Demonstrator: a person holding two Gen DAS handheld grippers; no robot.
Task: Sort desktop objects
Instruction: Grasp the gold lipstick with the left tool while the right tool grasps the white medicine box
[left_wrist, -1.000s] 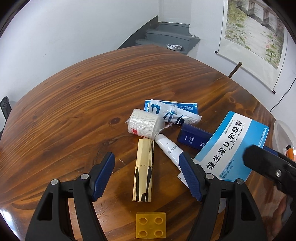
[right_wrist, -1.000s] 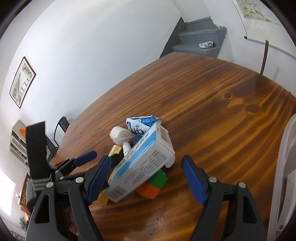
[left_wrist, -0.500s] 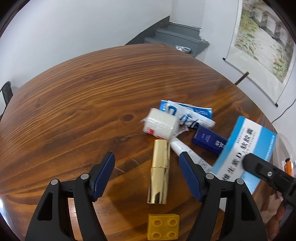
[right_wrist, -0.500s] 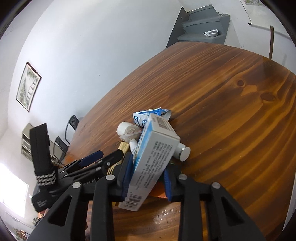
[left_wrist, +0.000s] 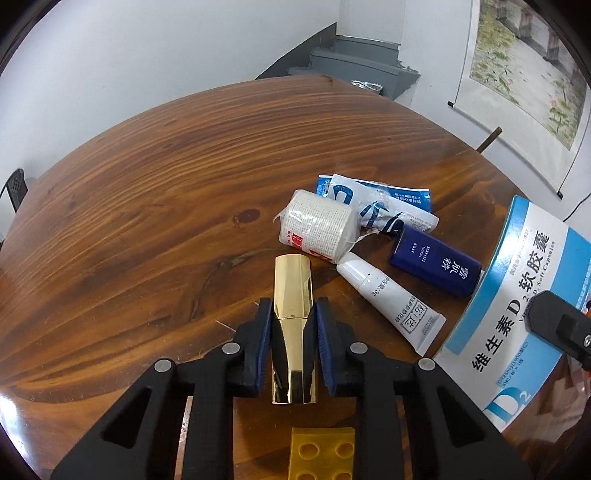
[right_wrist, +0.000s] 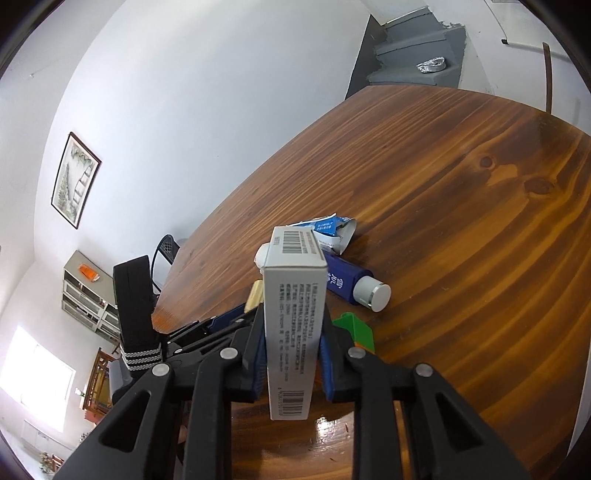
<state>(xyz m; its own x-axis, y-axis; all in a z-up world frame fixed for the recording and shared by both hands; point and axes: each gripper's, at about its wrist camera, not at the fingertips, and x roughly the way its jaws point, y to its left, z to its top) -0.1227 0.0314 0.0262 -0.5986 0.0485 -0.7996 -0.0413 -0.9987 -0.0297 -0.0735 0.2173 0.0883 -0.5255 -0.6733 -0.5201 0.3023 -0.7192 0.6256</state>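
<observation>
Left gripper (left_wrist: 293, 325) closing on gold tube (left_wrist: 293, 328); right gripper (right_wrist: 291, 345) clamps box (right_wrist: 293, 321); far table (left_wrist: 147, 177) bare, edge probably distant.

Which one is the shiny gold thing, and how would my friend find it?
Look at the round wooden table and find the little pile of packets near its edge. At the pile's near side, just in front of the white bandage roll, lies the gold lipstick tube, clamped between the left gripper pads. It is the only mirror-shiny metal thing there.

The right gripper (right_wrist: 291, 354) clamps a white box (right_wrist: 293, 328) on edge over the wooden table (right_wrist: 461, 206). Just beyond lie a blue bottle (right_wrist: 347, 282) and a green block (right_wrist: 356, 328).
</observation>
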